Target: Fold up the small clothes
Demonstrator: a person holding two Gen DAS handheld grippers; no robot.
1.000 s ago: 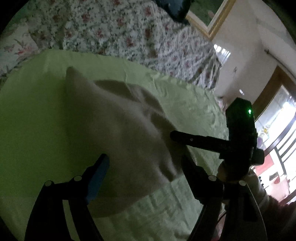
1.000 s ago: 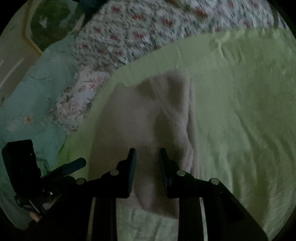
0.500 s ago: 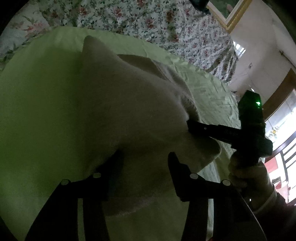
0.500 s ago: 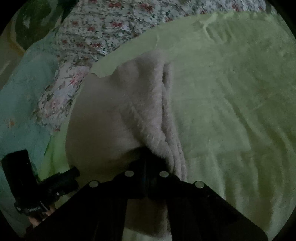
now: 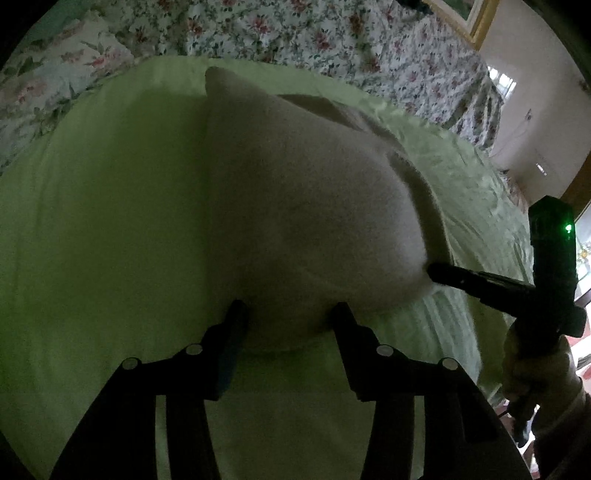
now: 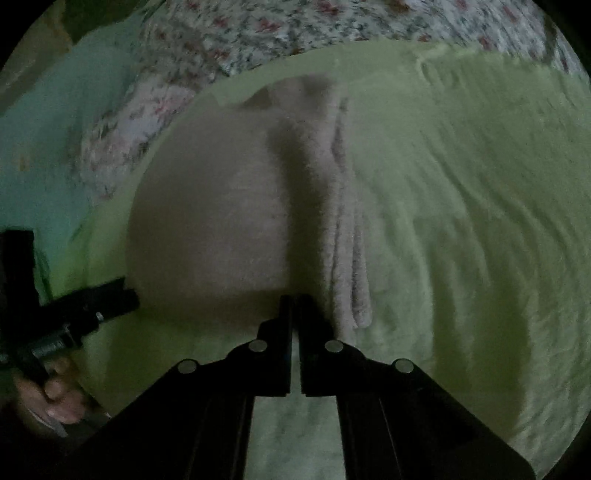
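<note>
Garment [image 5: 306, 206] lies on green sheet [image 5: 96, 206], near edge toward both tools | right gripper [image 6: 294, 301] pinched tight on near hem, likely to lift and fold it | left gripper [image 5: 288, 314] spread wide astride same edge, gripping nothing (not yet closed) | floral quilt [image 5: 288, 33] beyond, well apart; nothing blocks the fold.

Left tool [image 5: 288, 317] held level with jaws spread wide; right tool [image 6: 295, 306] level, jaws nearly pressed together.
</note>
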